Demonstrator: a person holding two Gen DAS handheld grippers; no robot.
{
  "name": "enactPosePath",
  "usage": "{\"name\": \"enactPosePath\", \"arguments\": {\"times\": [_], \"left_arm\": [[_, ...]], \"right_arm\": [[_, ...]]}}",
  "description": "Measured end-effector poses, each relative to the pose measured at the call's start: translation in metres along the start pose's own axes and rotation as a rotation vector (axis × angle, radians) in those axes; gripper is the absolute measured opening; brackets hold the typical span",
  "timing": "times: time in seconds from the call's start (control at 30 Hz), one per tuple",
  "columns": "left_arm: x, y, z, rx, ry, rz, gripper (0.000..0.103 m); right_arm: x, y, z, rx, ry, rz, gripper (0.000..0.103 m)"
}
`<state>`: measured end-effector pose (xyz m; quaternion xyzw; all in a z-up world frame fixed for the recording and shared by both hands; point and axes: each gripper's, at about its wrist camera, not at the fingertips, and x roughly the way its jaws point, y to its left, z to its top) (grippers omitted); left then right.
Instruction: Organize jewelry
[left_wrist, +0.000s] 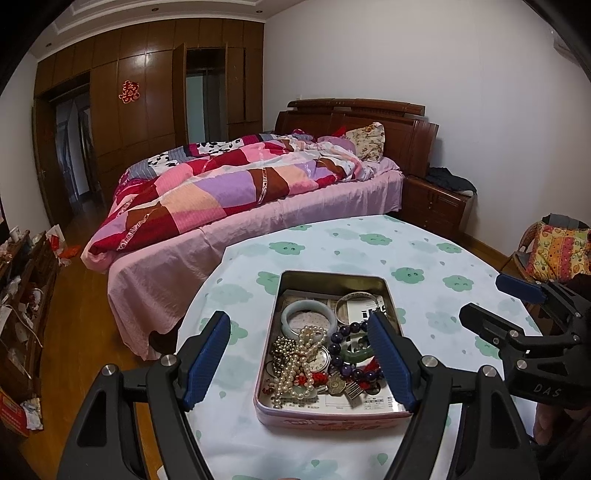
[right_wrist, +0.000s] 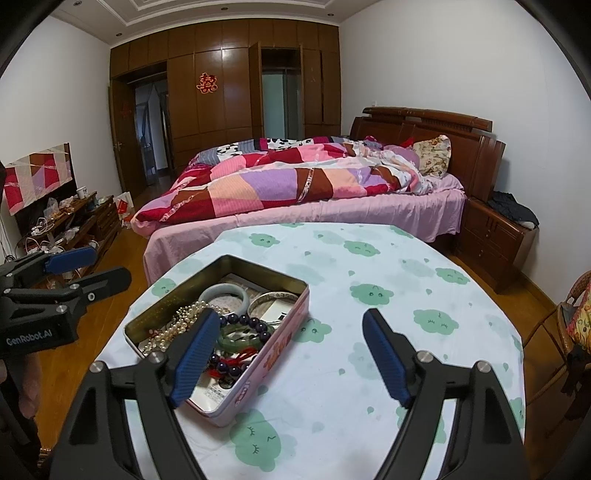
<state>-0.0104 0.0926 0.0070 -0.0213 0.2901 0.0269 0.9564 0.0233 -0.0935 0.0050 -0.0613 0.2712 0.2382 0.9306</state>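
An open pink tin (left_wrist: 332, 274) sits on the table's cloud-print cloth (left_wrist: 406, 251). It holds a pale jade bangle (left_wrist: 295, 305), a pearl necklace (left_wrist: 295, 369), purple beads (left_wrist: 340, 338), a green bangle (left_wrist: 356, 354), a silver bangle (left_wrist: 354, 297) and a small watch (left_wrist: 320, 360). My left gripper (left_wrist: 297, 315) hovers open over the tin's near end, holding nothing. My right gripper (right_wrist: 290, 313) is open too, its left finger over the tin (right_wrist: 273, 354) and its right over bare cloth (right_wrist: 388, 295). Each gripper shows in the other's view, the right gripper (left_wrist: 482, 297) and the left gripper (right_wrist: 110, 265).
A bed (left_wrist: 221, 192) with a patchwork quilt stands just past the table's far edge, with a wooden nightstand (left_wrist: 432, 203) at its head. A chair with a bright cushion (left_wrist: 554, 251) is on the right. On the left stands a cluttered low cabinet (right_wrist: 74, 221).
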Motion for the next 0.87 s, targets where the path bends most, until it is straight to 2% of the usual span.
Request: {"name": "enactPosePath", "arguments": {"times": [0.27, 0.57, 0.87], "left_arm": [[0.004, -0.001, -0.001, 0.002, 0.019, 0.039, 0.079], [0.007, -0.002, -0.001, 0.019, 0.013, 0.089, 0.087], [0.006, 0.0, -0.003, 0.002, 0.004, 0.064, 0.087]], "right_arm": [[0.001, 0.0, -0.002, -0.001, 0.003, -0.001, 0.083], [0.001, 0.0, -0.003, -0.002, 0.004, -0.001, 0.086], [0.006, -0.001, -0.014, -0.004, 0.019, -0.005, 0.087]]}}
